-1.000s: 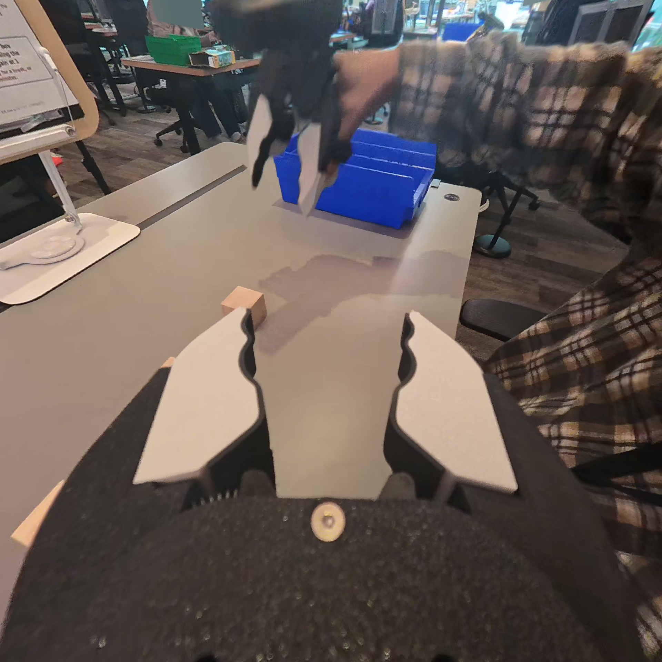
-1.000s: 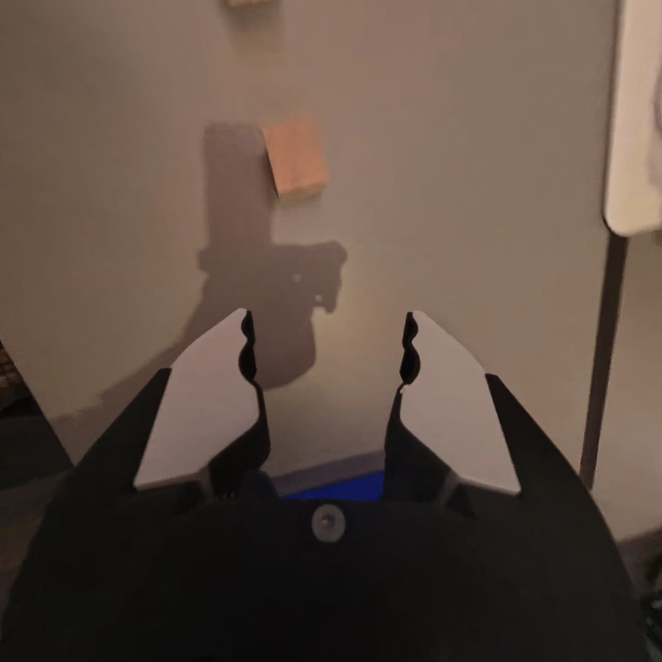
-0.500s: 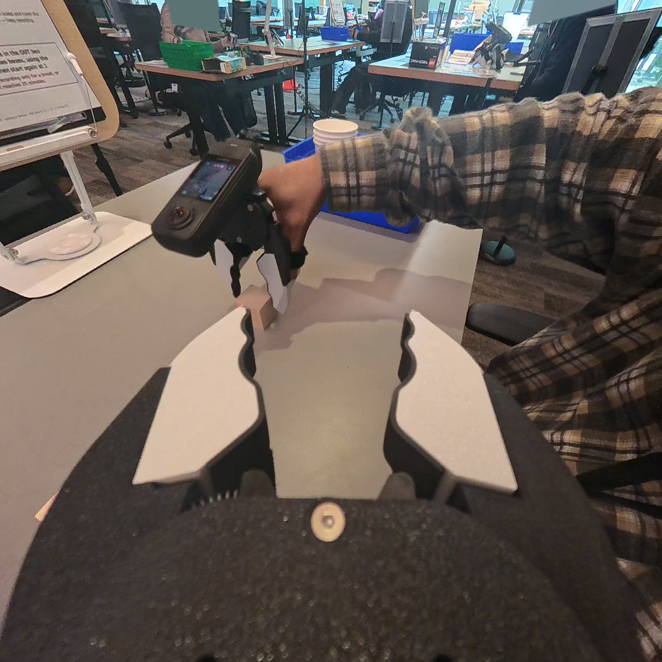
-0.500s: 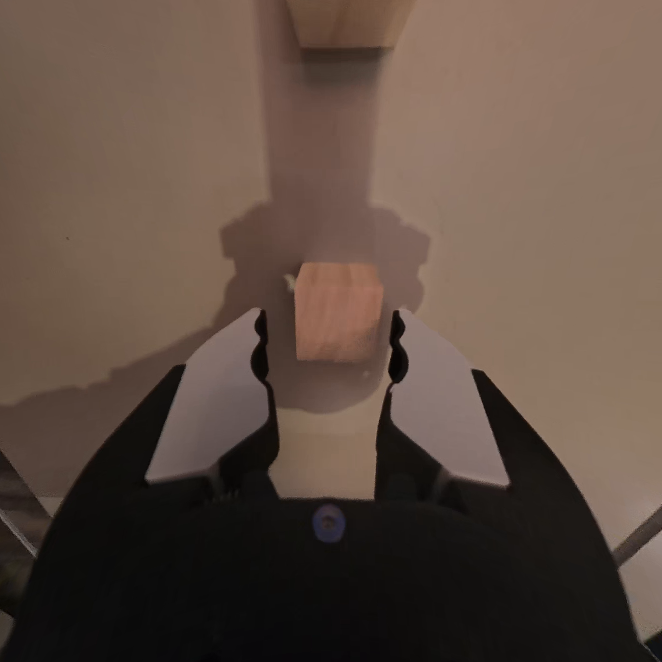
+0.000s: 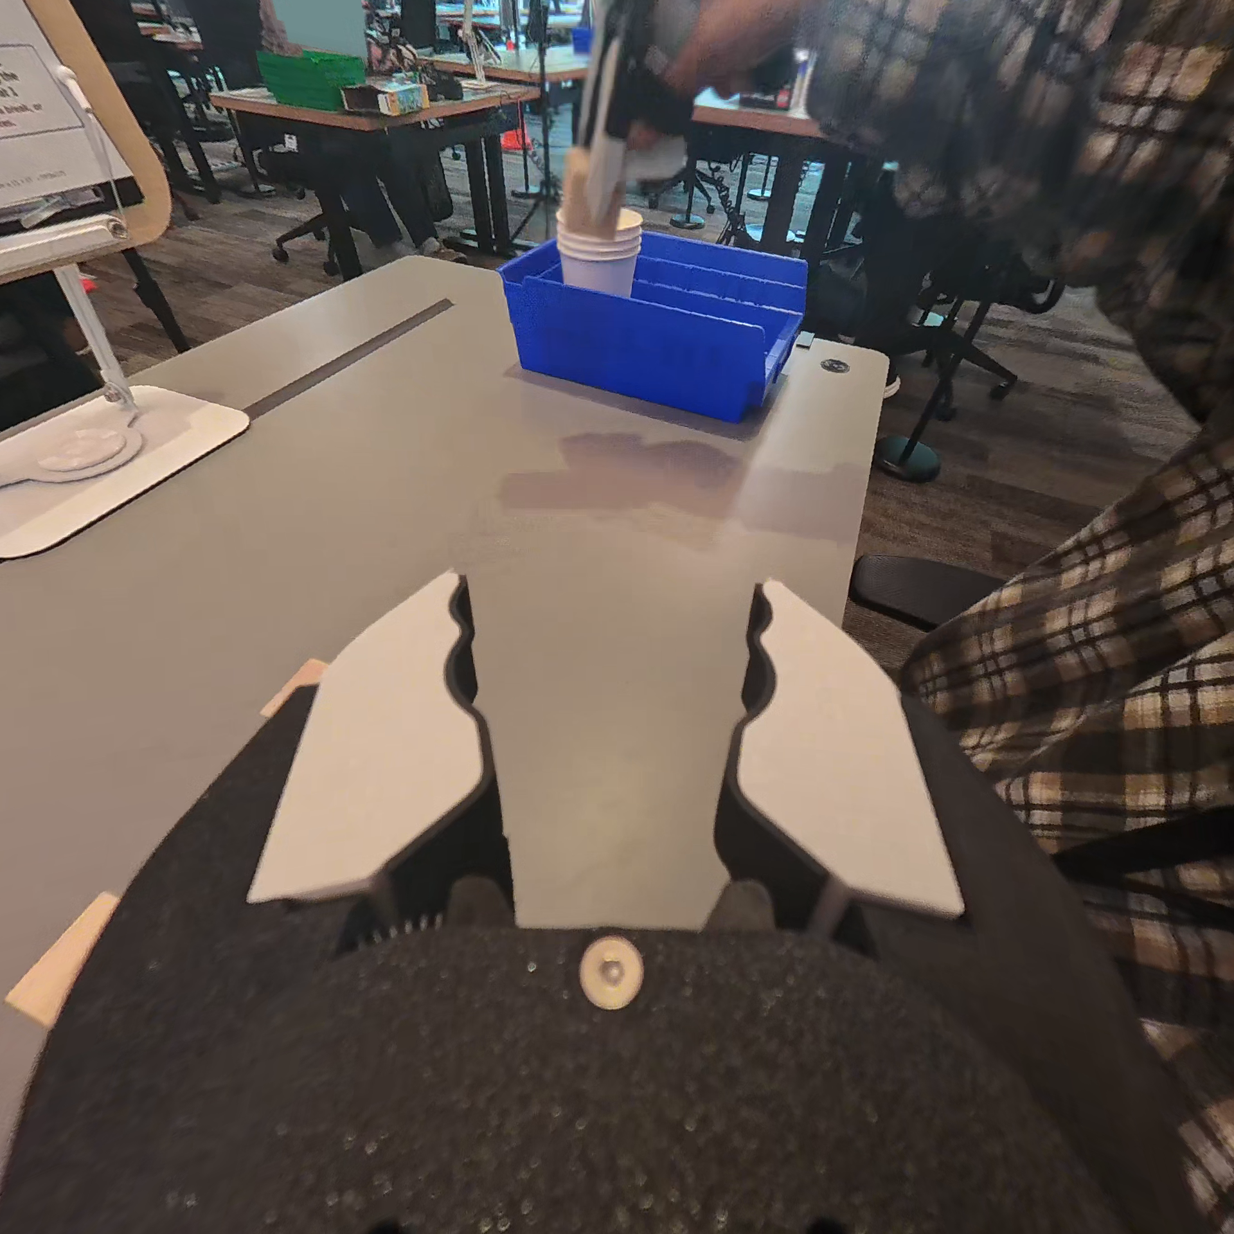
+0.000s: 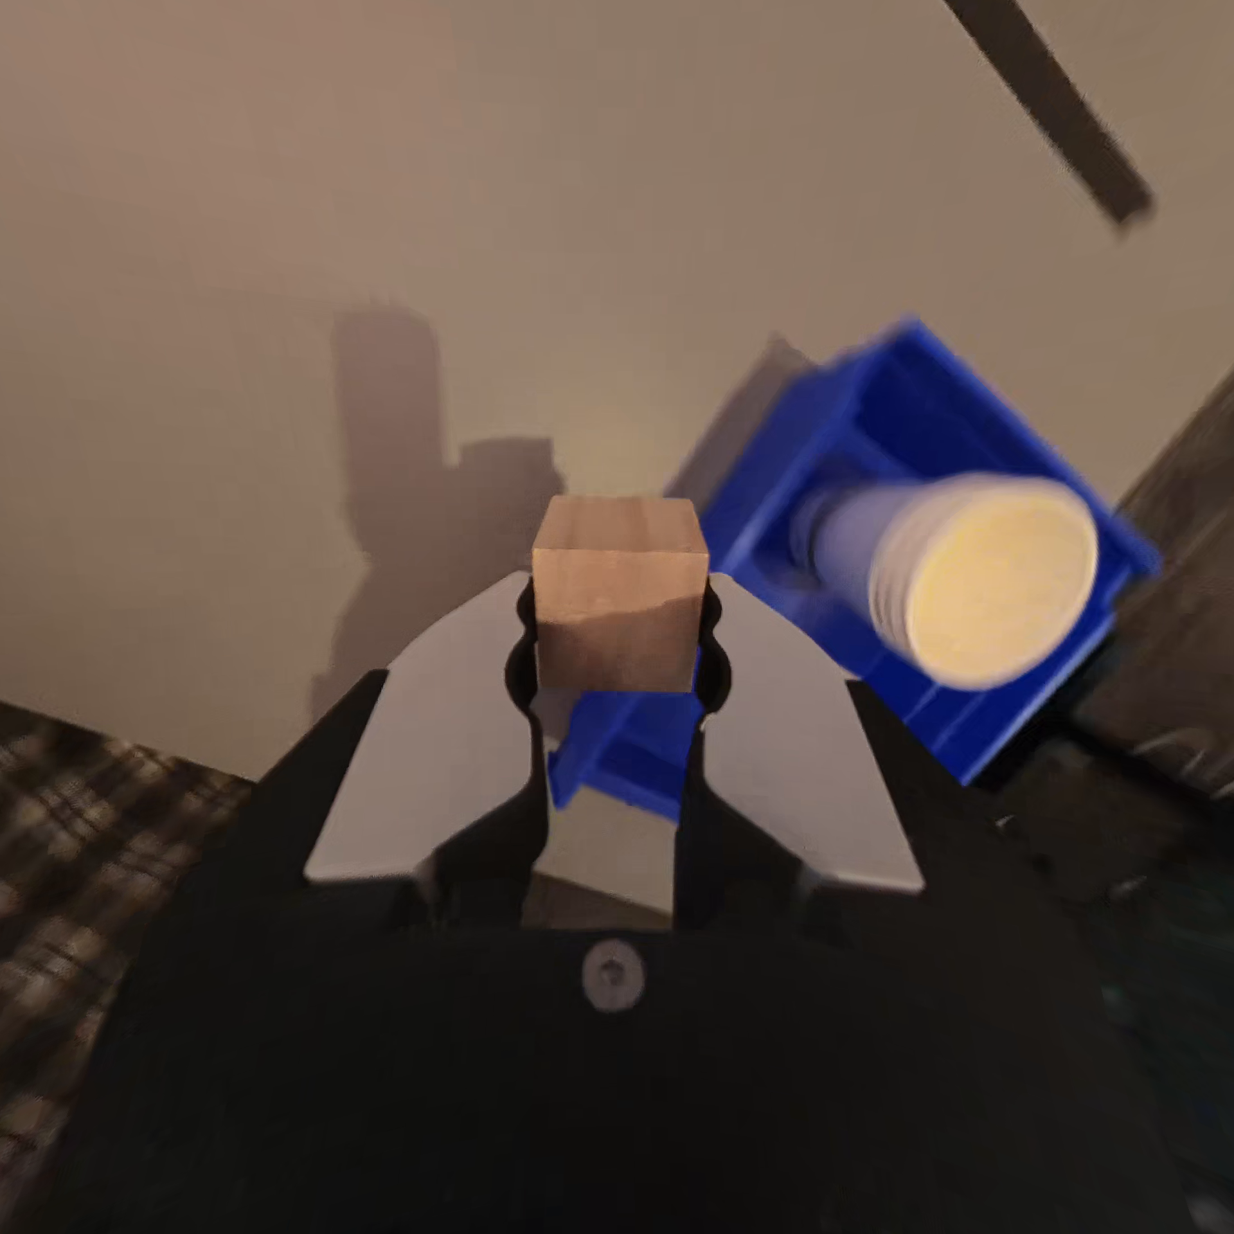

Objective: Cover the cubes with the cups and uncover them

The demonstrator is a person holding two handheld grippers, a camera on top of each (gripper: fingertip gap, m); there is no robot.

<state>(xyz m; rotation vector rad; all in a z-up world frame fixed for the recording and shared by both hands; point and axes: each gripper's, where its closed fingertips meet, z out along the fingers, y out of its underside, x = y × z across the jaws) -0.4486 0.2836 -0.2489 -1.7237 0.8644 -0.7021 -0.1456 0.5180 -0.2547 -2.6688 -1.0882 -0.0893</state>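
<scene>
Between the right tongs [image 6: 618, 618]: one wooden cube [image 6: 620, 594], clamped, aloft; beyond-right, stacked paper cups [image 6: 961, 574] in blue bin [image 6: 888, 374]. Left tongs [image 5: 611, 658]: wide, empty, above grey desk [image 5: 334, 534].

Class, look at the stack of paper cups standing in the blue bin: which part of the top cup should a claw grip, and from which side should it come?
Grip the top cup just under its rim, coming from above. The cups stand upright and nested, so only the top one's rim band shows, and the bin walls block a low sideways approach. The free left claw is open.
</scene>
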